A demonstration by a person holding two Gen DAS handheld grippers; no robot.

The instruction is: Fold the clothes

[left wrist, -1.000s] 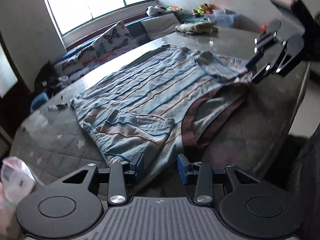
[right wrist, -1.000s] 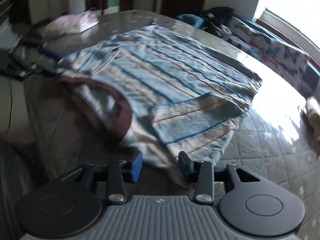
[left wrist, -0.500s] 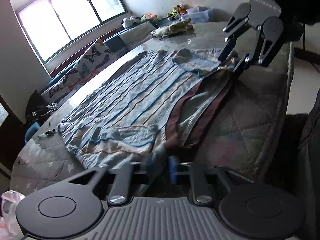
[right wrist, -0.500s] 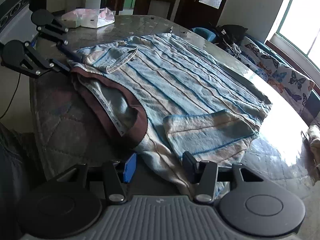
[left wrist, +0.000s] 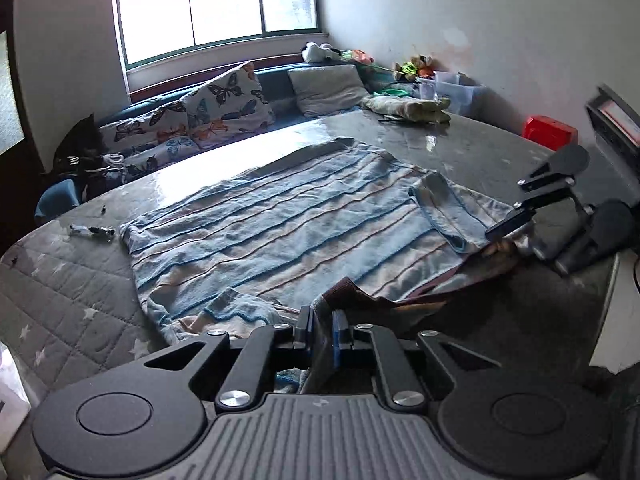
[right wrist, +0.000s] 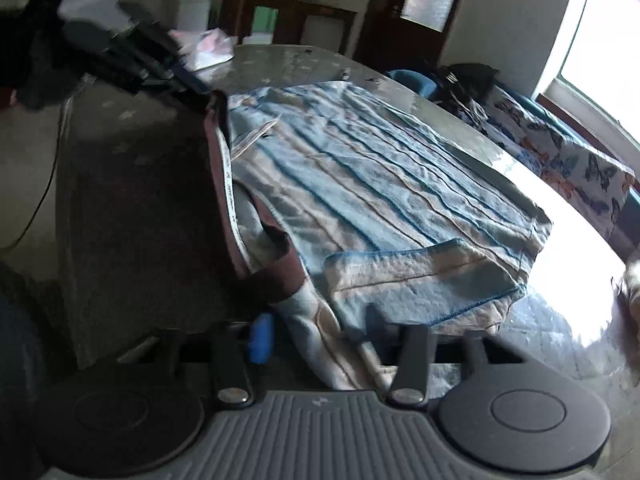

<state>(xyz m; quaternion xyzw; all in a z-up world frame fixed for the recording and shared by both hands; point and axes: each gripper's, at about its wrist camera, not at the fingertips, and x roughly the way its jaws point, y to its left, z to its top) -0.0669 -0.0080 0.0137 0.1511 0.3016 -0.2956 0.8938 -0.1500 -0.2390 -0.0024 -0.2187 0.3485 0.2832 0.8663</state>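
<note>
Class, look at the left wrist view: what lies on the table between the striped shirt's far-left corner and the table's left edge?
A small dark pen-like object lies on the table just left of the striped shirt; otherwise only bare quilted cover shows there.

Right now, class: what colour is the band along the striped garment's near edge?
Dark maroon-brown band edging the blue-and-beige striped garment; the right wrist view shows it best.

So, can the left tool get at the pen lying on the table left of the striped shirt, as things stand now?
Probably not at once. The left tool is shut on the near edge of the striped shirt, so it is occupied. The pen lies apart on the bare table with nothing over it, so the way looks free after a release.
</note>
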